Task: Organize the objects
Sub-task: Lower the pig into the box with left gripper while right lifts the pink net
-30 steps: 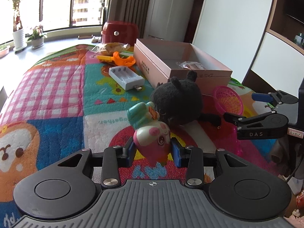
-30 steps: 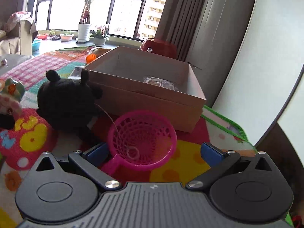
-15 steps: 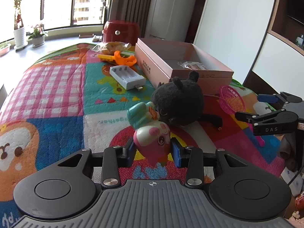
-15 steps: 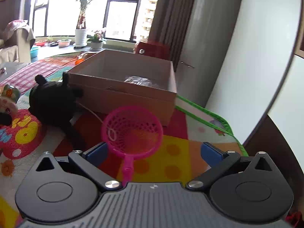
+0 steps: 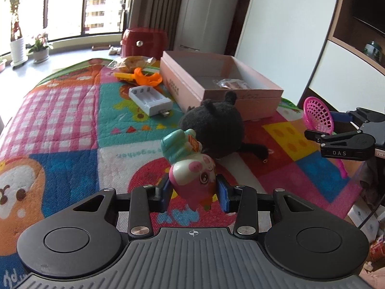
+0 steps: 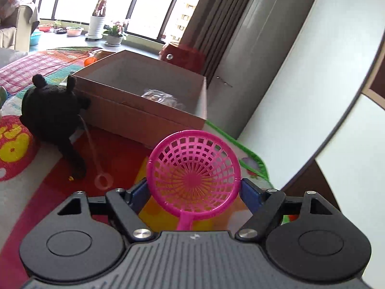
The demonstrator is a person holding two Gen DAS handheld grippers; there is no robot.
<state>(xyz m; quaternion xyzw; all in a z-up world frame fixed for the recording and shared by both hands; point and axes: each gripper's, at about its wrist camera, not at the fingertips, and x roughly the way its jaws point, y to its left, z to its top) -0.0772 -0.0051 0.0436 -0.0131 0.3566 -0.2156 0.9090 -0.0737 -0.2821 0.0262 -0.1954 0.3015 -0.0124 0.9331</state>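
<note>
My left gripper (image 5: pixel 195 192) is shut on a pink-and-white pig toy (image 5: pixel 192 175) with a teal cap, held just above the play mat (image 5: pixel 60 110). Right behind it lies a black plush (image 5: pixel 214 127), also at the left of the right wrist view (image 6: pixel 50 113). A pink plastic strainer (image 6: pixel 192 175) stands upright between the pads of my right gripper (image 6: pixel 193 190); the jaws are closing and both pads touch its rim. In the left wrist view the strainer (image 5: pixel 317 115) hangs in that gripper at the far right. An open pink box (image 5: pixel 240 101) sits behind the plush.
A wrapped packet (image 6: pixel 161 97) lies inside the box (image 6: pixel 144 118). A white battery charger (image 5: pixel 150 100), an orange toy (image 5: pixel 146 78) and a snack bag lie left of the box. A red appliance (image 5: pixel 144 42) stands beyond the mat, and a white wall panel at right.
The right gripper's jaws have narrowed onto the strainer, which has turned upright and risen off the mat. The left gripper and its pig toy have stayed in place.
</note>
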